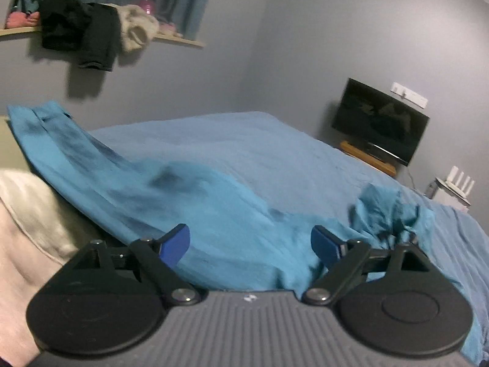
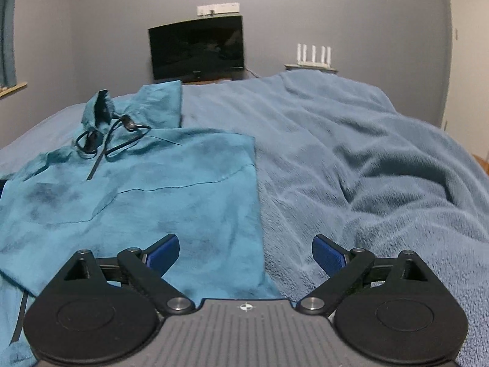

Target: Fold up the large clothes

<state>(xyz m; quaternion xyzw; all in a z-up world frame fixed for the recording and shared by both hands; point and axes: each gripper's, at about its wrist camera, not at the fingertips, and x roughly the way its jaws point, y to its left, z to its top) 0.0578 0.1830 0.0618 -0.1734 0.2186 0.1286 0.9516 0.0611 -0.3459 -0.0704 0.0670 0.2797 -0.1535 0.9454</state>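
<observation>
We hold the left gripper (image 1: 250,244) low and nearly level over the teal hoodie (image 1: 171,202), its blue pads (image 1: 174,244) spread wide with nothing between them. The cloth passes under the gap and rises toward ten o'clock, where one end lies draped over something pale (image 1: 36,214); we cannot tell what that pale mass is, since it is blurred and cut off by the frame edge. At two o'clock from the fingers a bunched part of the hoodie stands up in a crumple (image 1: 388,211), too creased for us to say which part it is.

The right gripper (image 2: 246,252) is also low and level, its jaws wide apart and empty. It sits over the hoodie's right edge: the left pad (image 2: 163,252) is above the teal cloth (image 2: 171,183), the right pad (image 2: 328,253) above the fluffy blue blanket (image 2: 366,168). From here we see the garment lying front up on the bed, hood (image 2: 101,107) and black drawstring (image 2: 122,134) at eleven o'clock, one sleeve folded in so the right edge runs straight toward twelve. Its lower hem is hidden under the gripper body, and its left side runs out of frame at nine o'clock.

Beyond the bed at twelve o'clock stand a dark television (image 2: 197,50) and a white router (image 2: 313,56). In the left view, dark clothes (image 1: 79,30) hang from a shelf at eleven o'clock.
</observation>
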